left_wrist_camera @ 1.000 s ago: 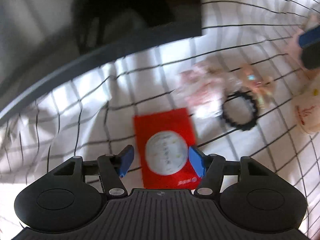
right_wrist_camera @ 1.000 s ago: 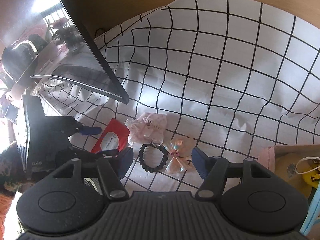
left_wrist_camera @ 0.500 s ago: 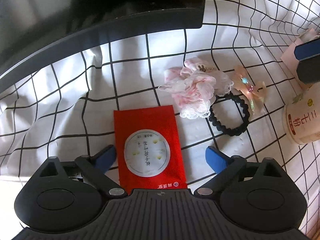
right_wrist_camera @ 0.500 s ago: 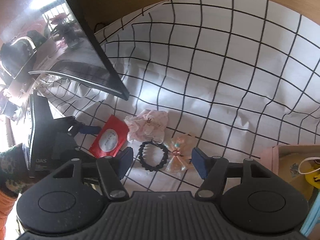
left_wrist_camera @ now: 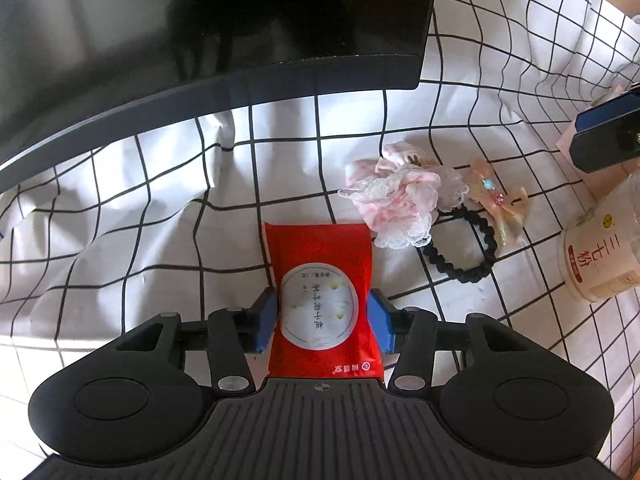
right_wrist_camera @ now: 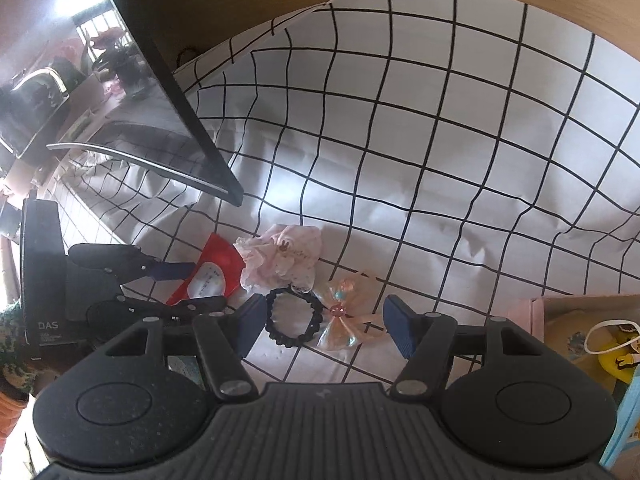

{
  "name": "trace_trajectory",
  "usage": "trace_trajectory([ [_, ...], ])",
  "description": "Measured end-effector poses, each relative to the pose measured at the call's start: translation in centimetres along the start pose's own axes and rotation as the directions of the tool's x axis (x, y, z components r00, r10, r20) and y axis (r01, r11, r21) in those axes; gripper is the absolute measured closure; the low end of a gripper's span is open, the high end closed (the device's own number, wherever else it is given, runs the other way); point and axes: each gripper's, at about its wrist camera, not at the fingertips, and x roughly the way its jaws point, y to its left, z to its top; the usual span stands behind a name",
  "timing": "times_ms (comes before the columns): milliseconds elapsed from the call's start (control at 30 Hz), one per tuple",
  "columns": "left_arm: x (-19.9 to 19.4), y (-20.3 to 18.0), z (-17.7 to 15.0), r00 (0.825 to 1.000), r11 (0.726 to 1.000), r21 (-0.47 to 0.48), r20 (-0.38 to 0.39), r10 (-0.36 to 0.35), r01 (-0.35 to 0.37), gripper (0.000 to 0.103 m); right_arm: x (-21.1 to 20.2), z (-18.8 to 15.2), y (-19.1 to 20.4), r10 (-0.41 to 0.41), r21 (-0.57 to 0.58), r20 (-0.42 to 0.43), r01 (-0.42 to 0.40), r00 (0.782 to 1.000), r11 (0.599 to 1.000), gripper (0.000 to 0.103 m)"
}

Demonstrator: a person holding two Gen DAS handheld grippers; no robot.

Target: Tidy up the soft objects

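Red tissue packet (left_wrist_camera: 322, 280) sits pinched between your left gripper's (left_wrist_camera: 322, 320) blue pads on the checked cloth (left_wrist_camera: 160, 200), just left of the pink scrunchie (left_wrist_camera: 400, 200). Your right gripper (right_wrist_camera: 324, 326) hangs wide open, holding nothing, over the black hair tie (right_wrist_camera: 294, 322) and peach bow (right_wrist_camera: 344, 316).

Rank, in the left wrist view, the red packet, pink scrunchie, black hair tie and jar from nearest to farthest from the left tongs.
1. Red packet: clamped between the left tongs.
2. Black hair tie and pink scrunchie, ahead and right: too close to call.
3. Jar: far right edge.
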Motion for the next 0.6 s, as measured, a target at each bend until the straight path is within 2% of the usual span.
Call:
trace_trajectory([
  [167,-0.6,0.4,-0.9,1.000,1.000,-0.014,0.021,-0.007,0.007,0.055,1.2,1.4,0.6,-0.011,0.026,-0.035,0.012,0.999,1.000,0.038],
  [200,-0.8,0.6,-1.1,1.000,1.000,-0.018,0.029,-0.003,0.004,0.102,1.7,1.7,1.0,-0.021,0.021,-0.039,0.021,0.999,1.000,0.038],
  [233,-1.1,1.0,-1.3,0.999,0.999,-0.032,0.038,-0.003,0.004,0.093,2.2,2.0,1.5,-0.031,0.010,-0.044,0.031,0.999,0.999,0.038],
  [433,-1.3,3.1,-2.5,0.997,0.991,-0.129,0.064,-0.033,0.041,0.094,6.3,3.2,4.5,-0.073,-0.079,-0.115,0.064,0.991,0.995,0.038],
  [500,-1.8,3.2,-2.7,0.995,0.989,-0.137,0.083,-0.051,0.063,0.094,6.3,2.9,5.1,-0.061,-0.098,-0.117,0.049,0.991,0.994,0.038],
  [600,-2.4,3.4,-2.7,0.994,0.991,-0.127,0.107,-0.033,0.047,0.094,6.0,1.9,5.9,-0.058,-0.142,-0.126,0.040,0.990,0.989,0.038],
])
